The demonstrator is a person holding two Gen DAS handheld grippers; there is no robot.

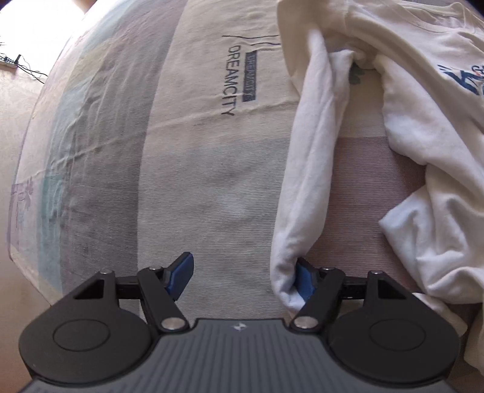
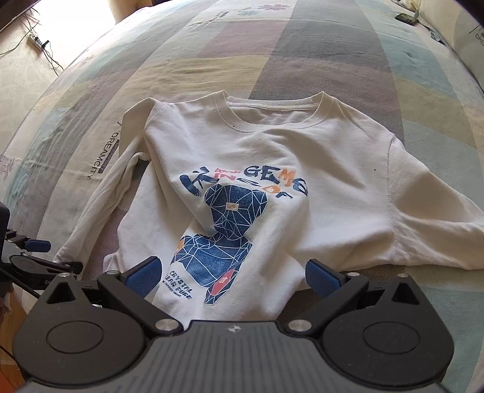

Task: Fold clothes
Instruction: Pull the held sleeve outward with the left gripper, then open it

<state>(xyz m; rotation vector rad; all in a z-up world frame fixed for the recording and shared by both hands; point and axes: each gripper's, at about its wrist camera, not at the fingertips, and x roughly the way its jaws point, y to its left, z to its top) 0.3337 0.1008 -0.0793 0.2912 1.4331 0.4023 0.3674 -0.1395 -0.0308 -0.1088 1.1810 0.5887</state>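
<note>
Left gripper [image 1: 243, 276]: both blue pads stand wide apart, so I read it as open. It is low over the bed, at the edge of the garment.
Left gripper, contact: the cuff end of the sleeve [image 1: 305, 181] lies against my right-hand pad [image 1: 304, 279]; the other pad [image 1: 180, 276] has only the bedsheet in front of it. Nothing is pinched between them.
Right gripper [image 2: 233, 276]: also open, the fingers spread to both sides of the shirt's lower part. The hem runs down between the pads and under the gripper body, so I cannot see the hem's edge itself.
Sweatshirt [image 2: 272, 169]: white, long-sleeved, lying face up on the bed, with the collar far from me and the hem toward the right gripper. The blue print with the text is just in front of the right pads.
Sleeves: the one on my left runs down along the body of the shirt to the left gripper, with a gap of sheet between sleeve and body. The other sleeve goes out to the right, past the frame.
Bedsheet [image 2: 317, 54]: striped pastel, with the word DREAMCITY printed beside the left sleeve.
Far corner: a small dark object [image 2: 407, 17] lies on the bed; perhaps a phone, it is too small to tell.
</note>
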